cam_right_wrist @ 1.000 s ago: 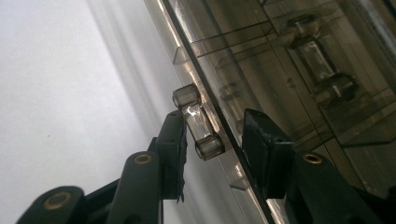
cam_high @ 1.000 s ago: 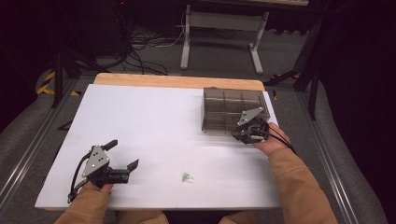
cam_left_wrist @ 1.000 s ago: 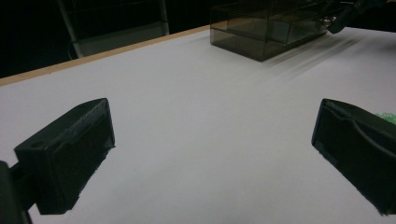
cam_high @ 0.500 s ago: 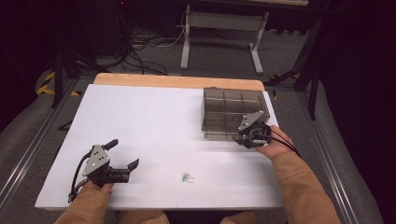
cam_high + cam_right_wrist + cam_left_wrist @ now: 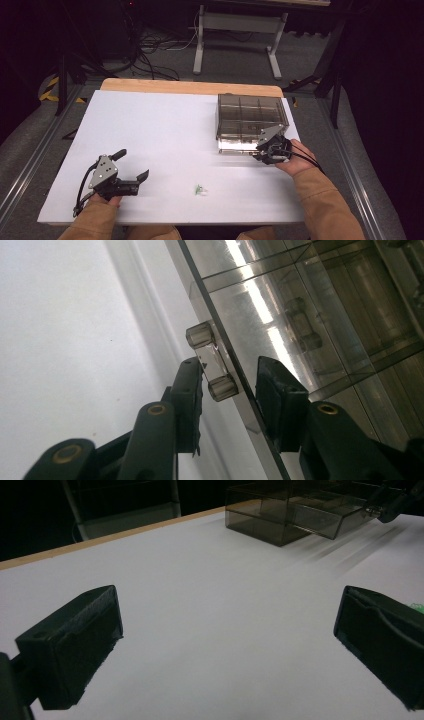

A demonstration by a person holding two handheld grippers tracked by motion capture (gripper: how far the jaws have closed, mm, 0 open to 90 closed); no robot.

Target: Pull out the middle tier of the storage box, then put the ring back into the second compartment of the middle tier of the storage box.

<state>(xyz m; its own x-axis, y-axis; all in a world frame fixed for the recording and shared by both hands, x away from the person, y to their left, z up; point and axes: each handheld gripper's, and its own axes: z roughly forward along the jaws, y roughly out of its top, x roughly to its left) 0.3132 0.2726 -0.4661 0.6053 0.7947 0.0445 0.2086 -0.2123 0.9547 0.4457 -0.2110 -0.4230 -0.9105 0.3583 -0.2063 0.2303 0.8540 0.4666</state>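
A smoky clear compartment box (image 5: 252, 120) stands at the table's right rear. My right gripper (image 5: 260, 152) is at its near side. In the right gripper view, the jaws of that gripper (image 5: 228, 365) straddle the box's clear handle (image 5: 209, 362) and front panel (image 5: 300, 315). The left jaw lies close against the handle, a gap shows on the other side, and the gripper is open. My left gripper (image 5: 134, 163) rests at the front left, open wide and holding nothing (image 5: 227, 610). A small green piece (image 5: 200, 189) lies on the white tabletop between the hands.
The white table (image 5: 165, 125) has a wooden strip along its far edge (image 5: 190, 86). Metal rails run down both sides. Cables and a stand's legs (image 5: 235, 45) lie on the floor behind. The box (image 5: 290, 510) appears far off in the left gripper view.
My right gripper has crept slightly toward the near edge at the box's front. The left gripper, the box and the green piece have stayed put.
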